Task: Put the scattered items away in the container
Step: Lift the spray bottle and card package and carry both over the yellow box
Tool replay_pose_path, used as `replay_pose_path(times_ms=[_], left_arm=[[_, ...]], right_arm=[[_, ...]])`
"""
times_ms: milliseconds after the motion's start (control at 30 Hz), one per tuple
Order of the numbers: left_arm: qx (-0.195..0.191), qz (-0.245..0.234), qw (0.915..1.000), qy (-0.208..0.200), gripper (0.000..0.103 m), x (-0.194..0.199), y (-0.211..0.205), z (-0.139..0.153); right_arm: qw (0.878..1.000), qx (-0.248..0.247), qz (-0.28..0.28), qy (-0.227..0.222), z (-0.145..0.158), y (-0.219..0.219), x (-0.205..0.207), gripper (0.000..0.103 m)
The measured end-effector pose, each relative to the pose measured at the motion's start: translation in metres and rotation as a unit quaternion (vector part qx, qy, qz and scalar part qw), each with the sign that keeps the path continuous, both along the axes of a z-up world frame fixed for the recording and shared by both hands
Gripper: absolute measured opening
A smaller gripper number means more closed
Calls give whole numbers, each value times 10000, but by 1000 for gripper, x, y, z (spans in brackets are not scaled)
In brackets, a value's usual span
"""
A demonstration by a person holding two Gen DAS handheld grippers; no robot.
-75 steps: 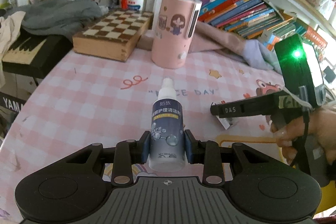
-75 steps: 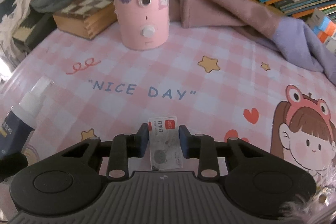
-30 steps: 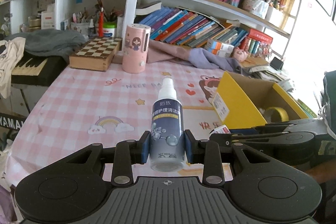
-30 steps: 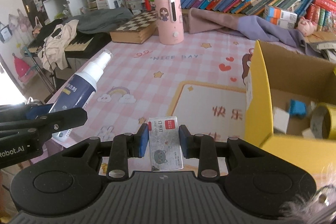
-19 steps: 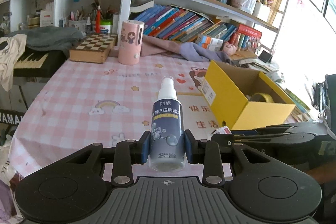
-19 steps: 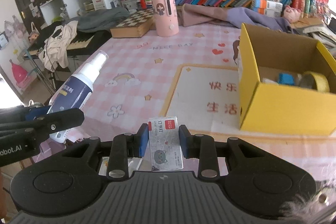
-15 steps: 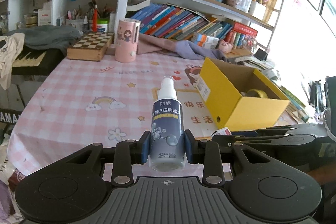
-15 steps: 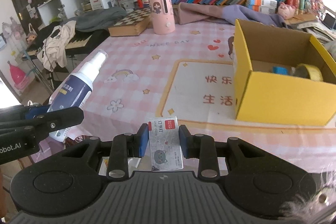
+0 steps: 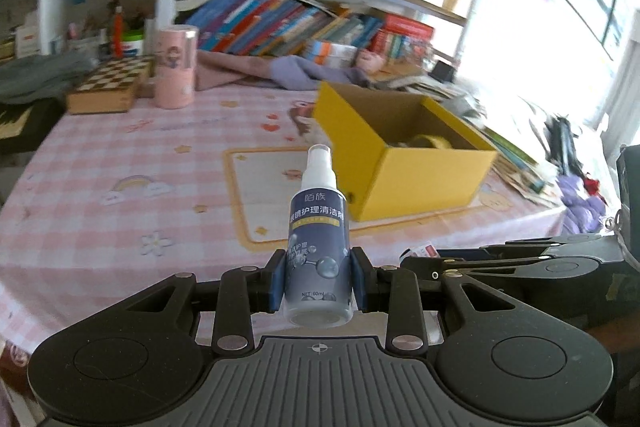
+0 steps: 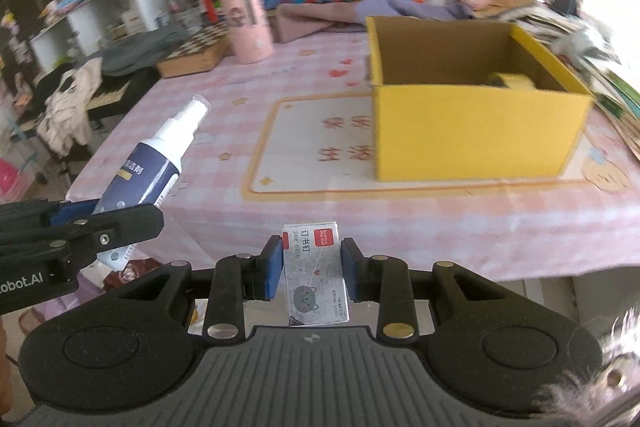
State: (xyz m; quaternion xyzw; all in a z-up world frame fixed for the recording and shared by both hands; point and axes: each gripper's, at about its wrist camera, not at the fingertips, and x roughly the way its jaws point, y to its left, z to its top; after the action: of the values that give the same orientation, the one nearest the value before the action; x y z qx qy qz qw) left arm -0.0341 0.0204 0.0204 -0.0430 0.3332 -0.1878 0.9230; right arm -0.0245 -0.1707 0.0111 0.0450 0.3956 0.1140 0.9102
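Observation:
My left gripper (image 9: 318, 281) is shut on a dark blue spray bottle (image 9: 318, 239) with a white nozzle, held nozzle forward in front of the table edge. My right gripper (image 10: 312, 269) is shut on a small white box of staples (image 10: 314, 273) with a grey cat print. The open yellow cardboard box (image 9: 404, 151) (image 10: 472, 135) sits on the right part of the pink checked tablecloth (image 9: 120, 187), with a yellow tape roll (image 10: 514, 81) inside. In the right wrist view the left gripper (image 10: 108, 223) with the bottle (image 10: 156, 163) shows at the left. The right gripper (image 9: 424, 259) shows at the left wrist view's right.
A pink cylinder (image 9: 176, 69) and a wooden chessboard box (image 9: 114, 85) stand at the table's far side, with a pinkish-purple cloth (image 9: 272, 69) and rows of books (image 9: 288, 27) behind. A keyboard with clothes (image 10: 80, 95) lies beyond the left edge. Stacked books (image 9: 520, 163) lie right of the box.
Both grippers have drawn back from the table and swung right. The yellow box now sits nearer the middle of both views, and the table's near edge shows. Both grips are unchanged.

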Motion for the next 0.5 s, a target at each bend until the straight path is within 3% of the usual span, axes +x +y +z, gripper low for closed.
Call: replay_pose_path(times_ms=[500], left_arm=[[-3, -943, 9955, -1, 31, 12, -60, -1]], right_arm=[[9961, -41, -868, 128, -2, -57, -21, 29]])
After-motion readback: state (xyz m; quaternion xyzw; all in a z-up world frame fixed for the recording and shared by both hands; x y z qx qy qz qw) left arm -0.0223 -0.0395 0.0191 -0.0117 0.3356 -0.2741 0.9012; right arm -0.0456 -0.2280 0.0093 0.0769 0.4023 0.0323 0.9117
